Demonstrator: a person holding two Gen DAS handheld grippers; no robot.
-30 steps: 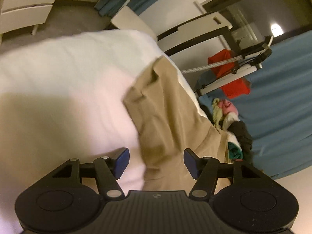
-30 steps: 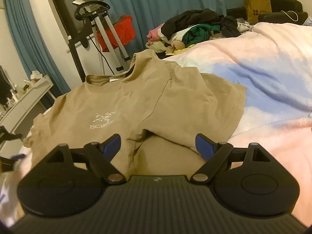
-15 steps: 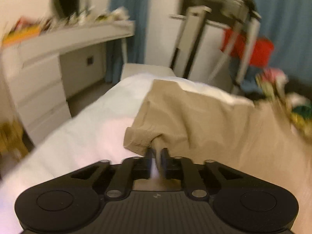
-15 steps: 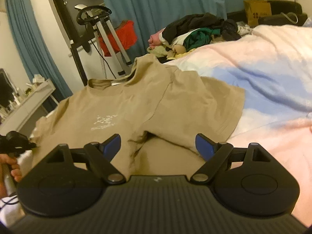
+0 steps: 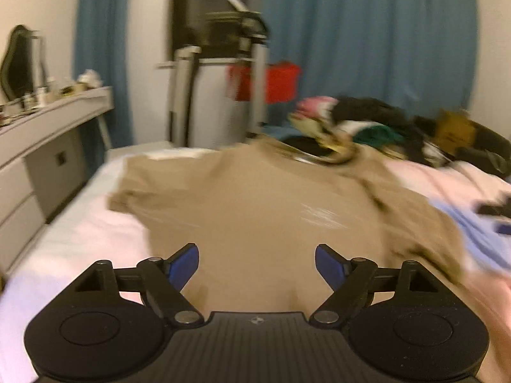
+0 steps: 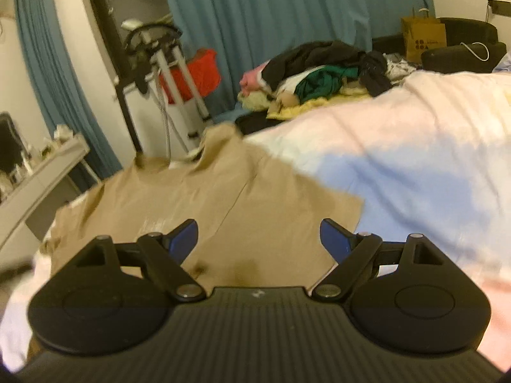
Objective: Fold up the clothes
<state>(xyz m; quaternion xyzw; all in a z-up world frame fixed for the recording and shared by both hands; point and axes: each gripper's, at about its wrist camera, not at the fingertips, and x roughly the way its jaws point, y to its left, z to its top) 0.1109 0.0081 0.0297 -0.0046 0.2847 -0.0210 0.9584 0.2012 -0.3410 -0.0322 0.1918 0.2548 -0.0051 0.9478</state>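
A tan T-shirt (image 5: 255, 210) with a small white chest print lies spread face up on the bed. It also shows in the right wrist view (image 6: 204, 201). My left gripper (image 5: 257, 263) is open and empty, over the shirt's lower body. My right gripper (image 6: 258, 239) is open and empty, over the shirt's right side near its sleeve. The left wrist view is blurred by motion.
The bed cover (image 6: 399, 166) is pale pink and blue. A pile of mixed clothes (image 6: 316, 73) lies at the far end. A white desk (image 5: 41, 134) stands left of the bed. An exercise machine (image 6: 159, 63) with a red cloth stands by the blue curtain.
My left gripper shut on the shirt's left sleeve, then let go and opened, and swung right over the shirt's body. My right gripper stayed open and shifted slightly forward over the shirt.
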